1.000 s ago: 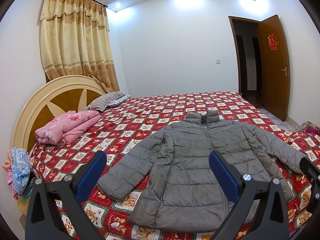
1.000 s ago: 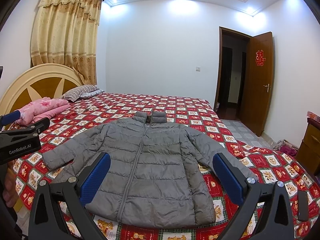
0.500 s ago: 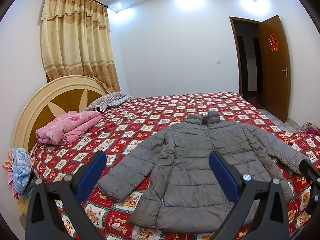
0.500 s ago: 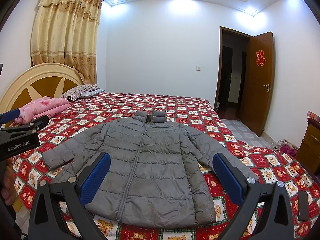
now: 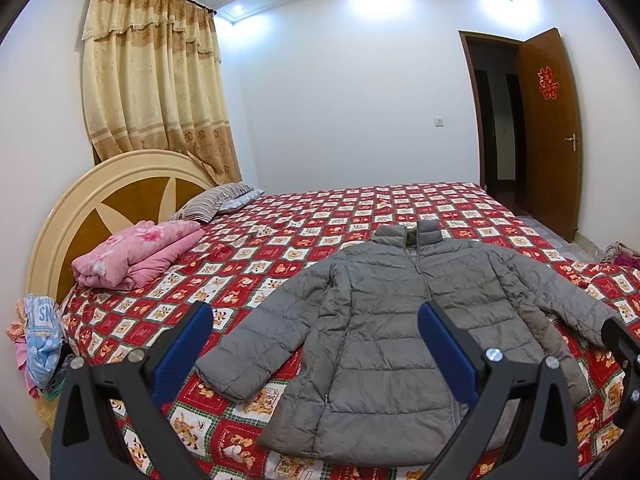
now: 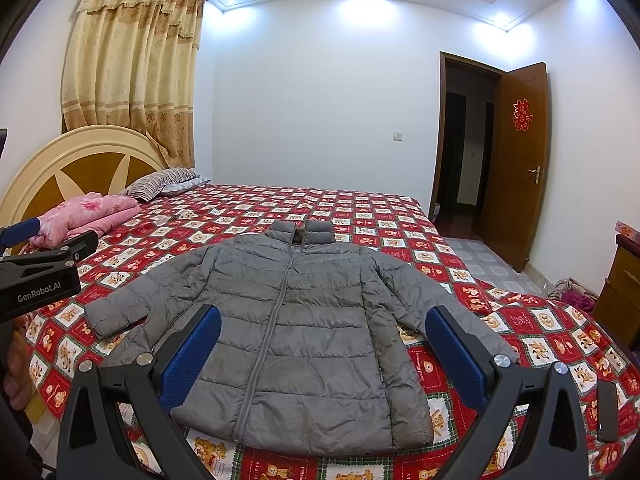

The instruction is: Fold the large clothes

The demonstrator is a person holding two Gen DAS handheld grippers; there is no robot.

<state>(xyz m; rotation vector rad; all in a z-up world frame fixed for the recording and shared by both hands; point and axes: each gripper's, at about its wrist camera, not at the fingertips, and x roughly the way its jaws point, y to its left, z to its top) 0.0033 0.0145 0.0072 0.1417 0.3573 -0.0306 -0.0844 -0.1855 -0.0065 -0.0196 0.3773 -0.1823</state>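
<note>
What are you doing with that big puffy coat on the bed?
A person holds a two-finger gripper in each hand and is about to fold the grey puffer jacket. The jacket lies spread out flat and zipped up on the red patterned bedspread, sleeves out to both sides. The left gripper and the right gripper both hover open in front of it, touching nothing. No fold has been made yet.

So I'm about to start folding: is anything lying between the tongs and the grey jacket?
Nothing visible. The jacket lies flat and spread on the bedspread, with both open tongs, left and right, held above its near hem. The pink quilt and pillow sit apart by the headboard.
</note>
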